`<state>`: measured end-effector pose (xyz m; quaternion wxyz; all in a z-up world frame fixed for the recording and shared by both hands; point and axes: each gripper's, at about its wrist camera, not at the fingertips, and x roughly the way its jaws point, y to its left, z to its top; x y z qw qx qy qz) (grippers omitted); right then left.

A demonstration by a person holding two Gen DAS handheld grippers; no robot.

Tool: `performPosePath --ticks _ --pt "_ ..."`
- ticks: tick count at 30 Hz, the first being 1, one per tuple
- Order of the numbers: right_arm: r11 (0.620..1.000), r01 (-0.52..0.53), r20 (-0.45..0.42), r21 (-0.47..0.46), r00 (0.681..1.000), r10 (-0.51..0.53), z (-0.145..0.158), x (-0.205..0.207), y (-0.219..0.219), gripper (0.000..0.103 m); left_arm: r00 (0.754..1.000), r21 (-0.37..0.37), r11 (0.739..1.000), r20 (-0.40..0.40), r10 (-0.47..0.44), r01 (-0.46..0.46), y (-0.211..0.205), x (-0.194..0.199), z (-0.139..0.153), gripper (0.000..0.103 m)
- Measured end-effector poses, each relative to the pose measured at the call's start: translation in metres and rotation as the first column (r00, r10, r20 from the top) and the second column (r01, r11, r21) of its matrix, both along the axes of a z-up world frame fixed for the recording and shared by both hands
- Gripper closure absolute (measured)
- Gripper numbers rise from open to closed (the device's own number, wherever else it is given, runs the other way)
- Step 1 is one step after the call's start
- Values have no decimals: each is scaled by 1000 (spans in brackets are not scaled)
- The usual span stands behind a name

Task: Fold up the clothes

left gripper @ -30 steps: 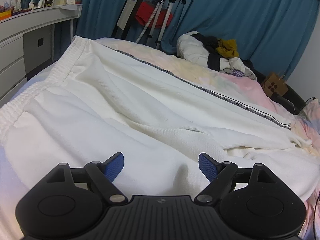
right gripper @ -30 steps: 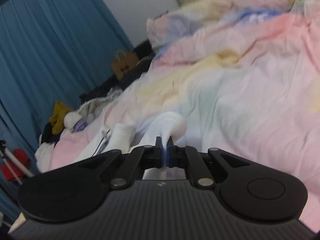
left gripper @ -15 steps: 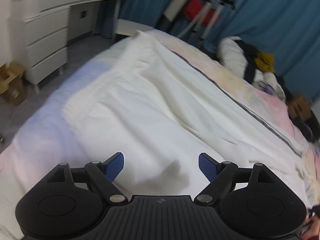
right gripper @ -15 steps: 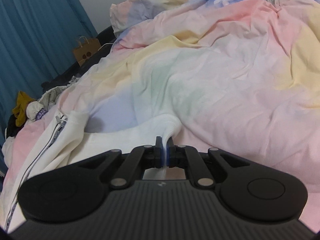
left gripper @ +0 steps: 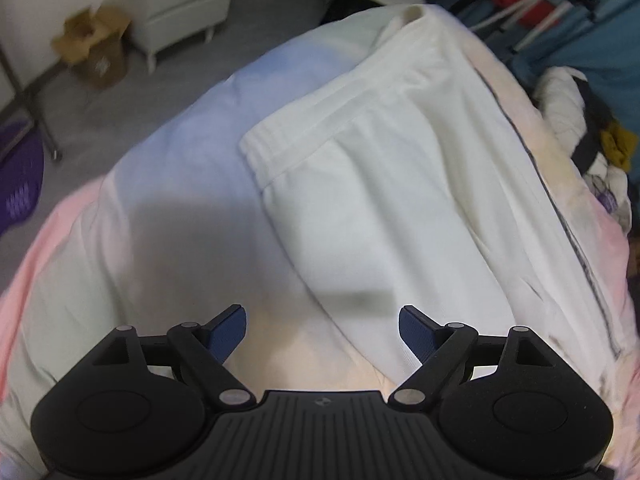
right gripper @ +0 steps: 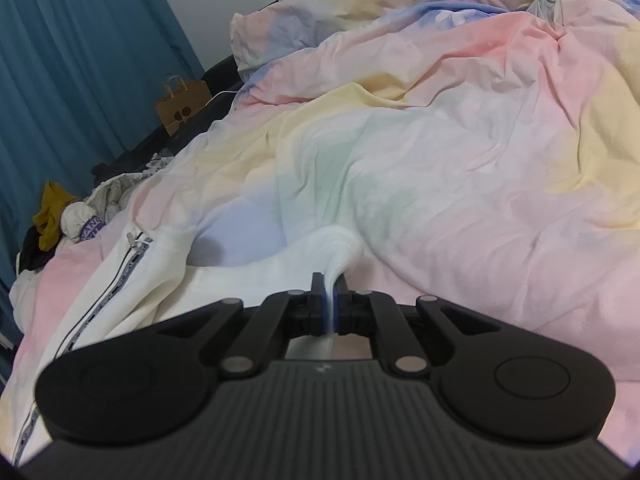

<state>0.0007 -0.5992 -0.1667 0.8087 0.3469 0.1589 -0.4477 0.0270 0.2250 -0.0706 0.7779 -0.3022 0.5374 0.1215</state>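
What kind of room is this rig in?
Most likely a bedroom: white pants lie on a pastel duvet, with a white drawer unit and blue curtains around it.

Bare duvet (left gripper: 168, 216) left of trousers (left gripper: 400, 184)

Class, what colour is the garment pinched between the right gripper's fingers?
White, clearest in the right wrist view.

The right tool (right gripper: 329, 300) pinches a fold of the white trousers (right gripper: 256, 276) between its closed fingers, the cloth lifted off the pastel duvet (right gripper: 440, 152). A striped side seam (right gripper: 100, 300) runs down the left. A paper bag (right gripper: 182, 106) stands before the blue curtain (right gripper: 80, 60)
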Motion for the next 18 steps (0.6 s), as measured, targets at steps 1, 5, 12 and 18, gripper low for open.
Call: performPosePath --ticks 1,5,12,18 --pt "1000 0 -1 0 1000 0 0 0 0 97 1000 -13 1000 2 15 -15 4 -2 -1 18" --pt "1000 -2 -5 -4 1000 2 2 0 2 97 998 -21 998 -1 60 -60 13 -8 -2 17" --pt "1000 -8 5 14 1000 8 0 -3 -2 97 990 -78 987 -16 139 -140 21 -14 -12 17" --pt "999 4 12 46 1000 -4 -4 -4 -3 97 987 -146 976 -46 155 -160 11 -15 -29 17"
